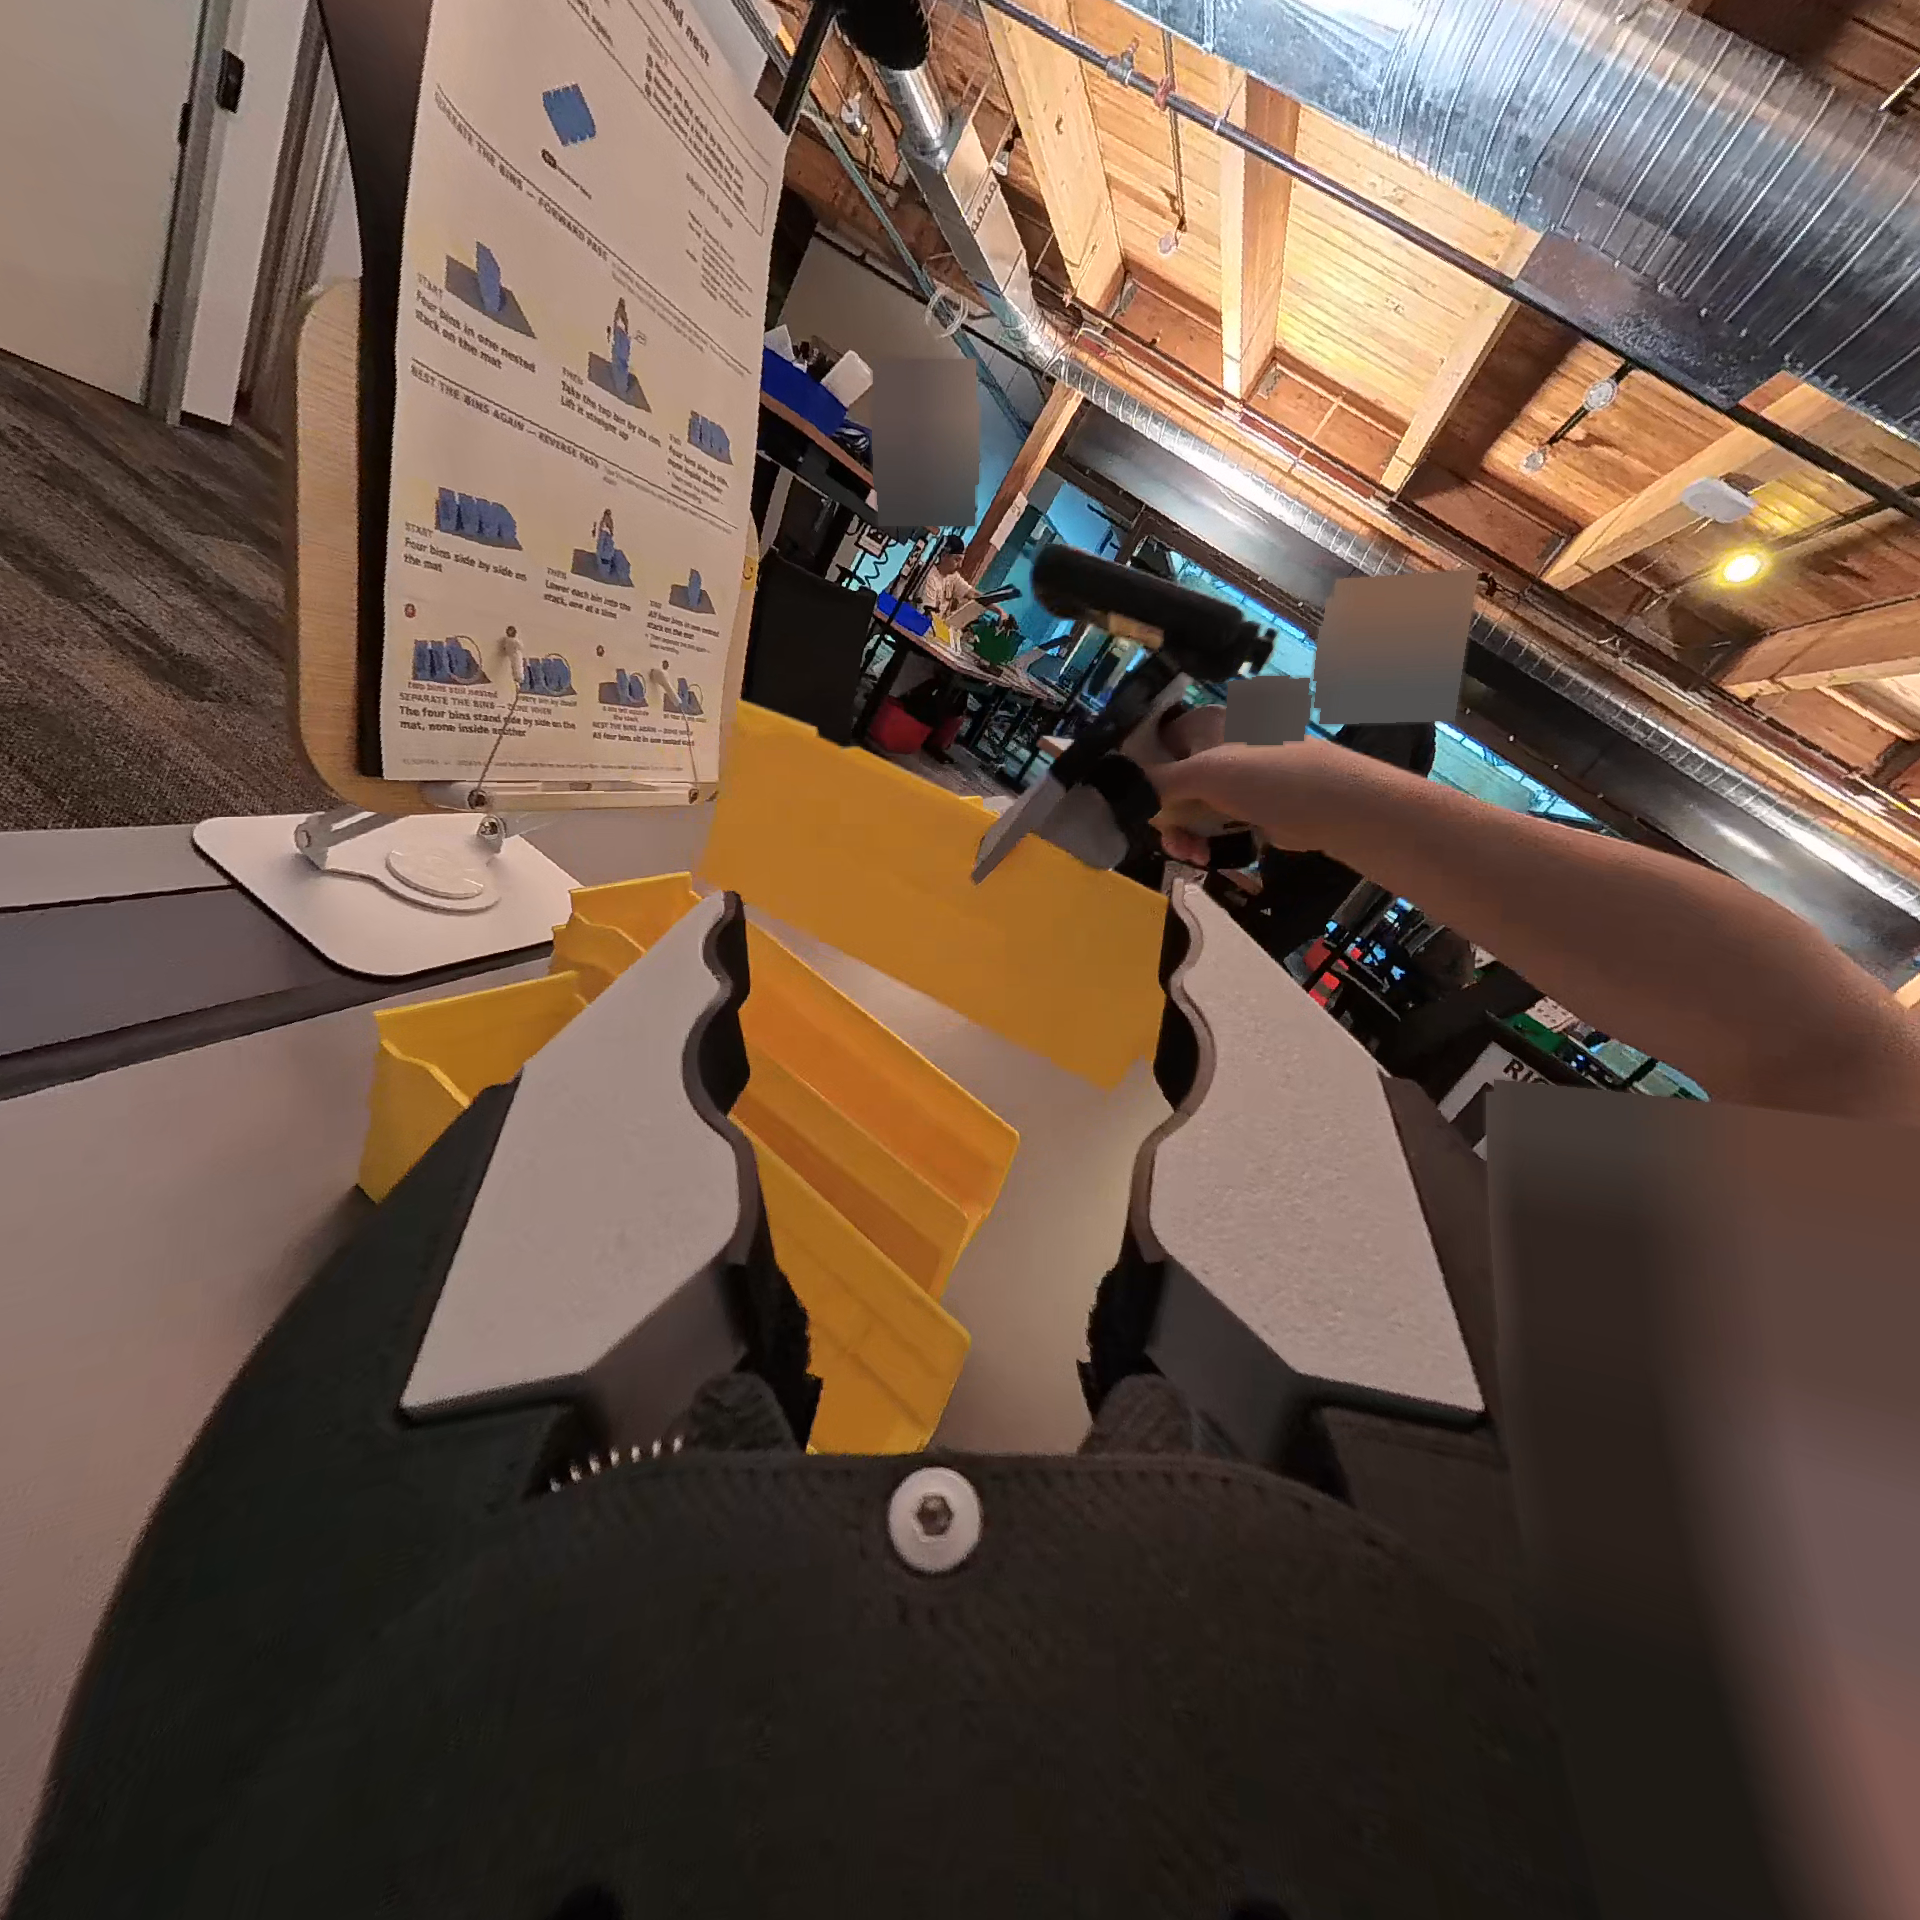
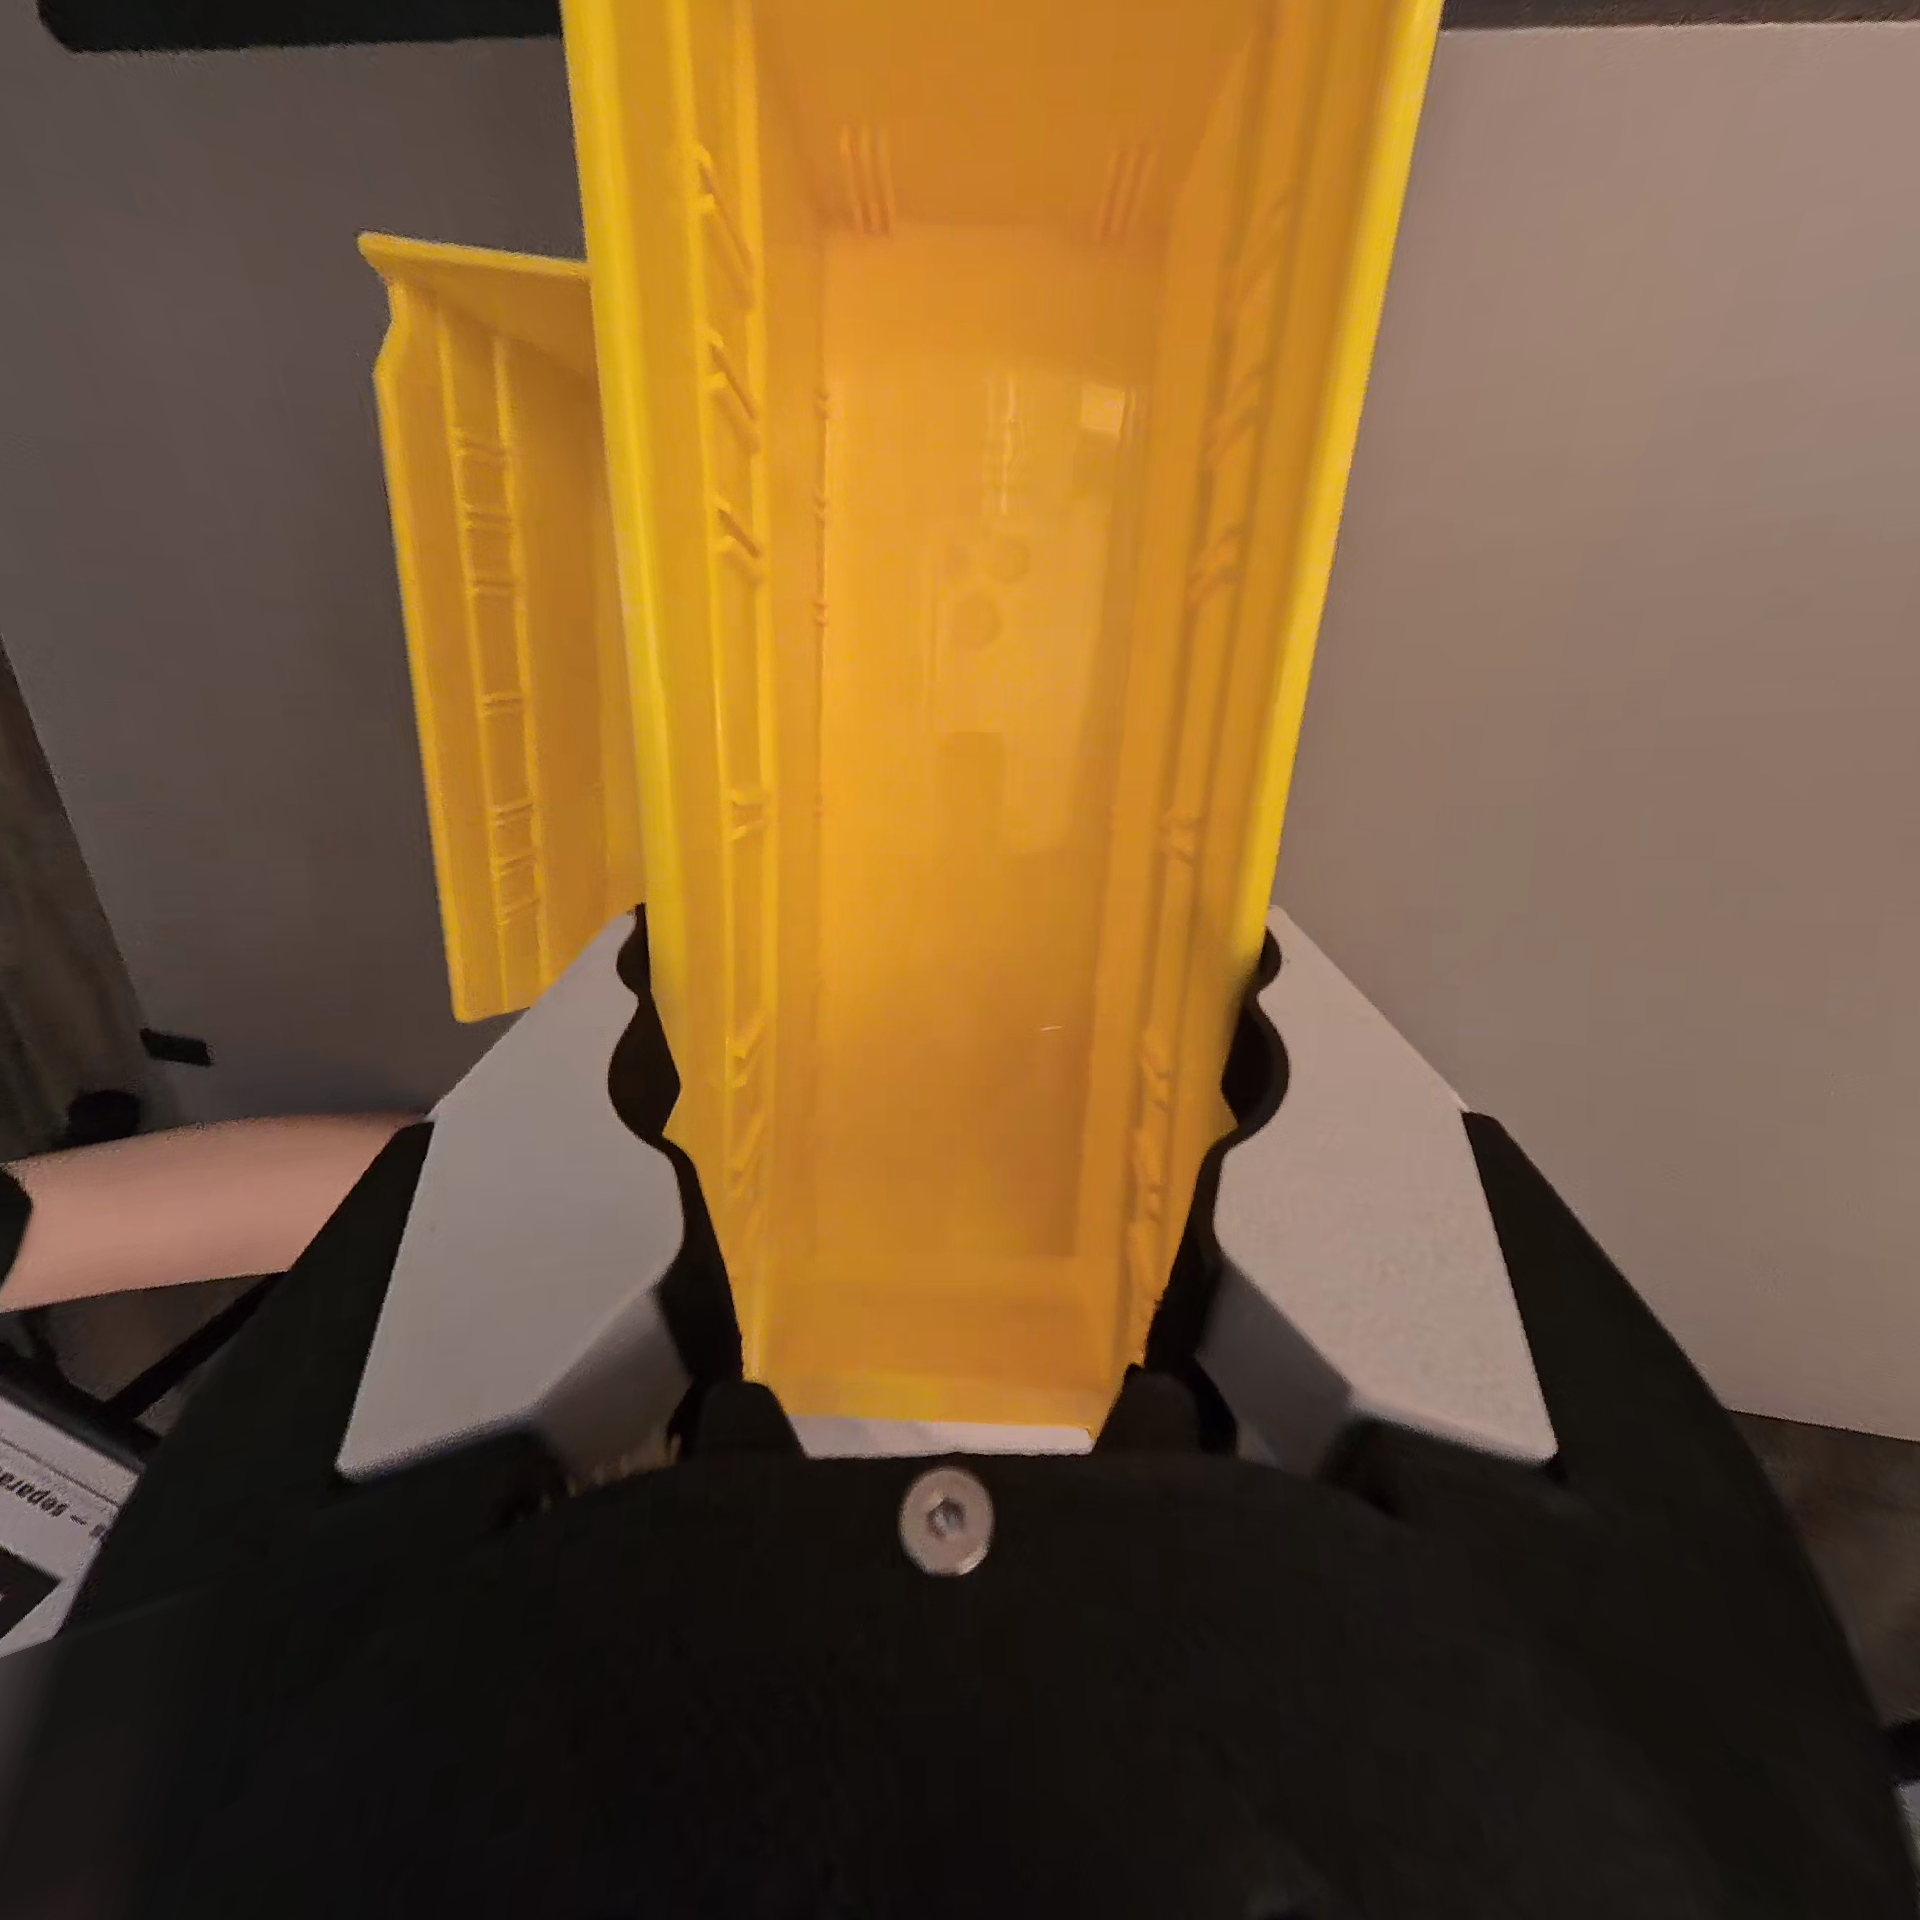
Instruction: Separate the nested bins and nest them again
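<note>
The right tongs [image 2: 951,1039] clamp a yellow bin [image 2: 966,675] by both long walls, raised over the worktop [image 2: 1610,623], while the left tongs [image 1: 951,997] gape empty above the other bins [image 1: 831,1091] at their 9 o'clock; likely mid-transfer, next lowering it squarely.

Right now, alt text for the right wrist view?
The right tongs grip a long yellow bin across its width, both pads against its rims, its open inside facing the camera. Another yellow bin sits behind to the left on the grey table, with a person's forearm at the left edge.
</note>
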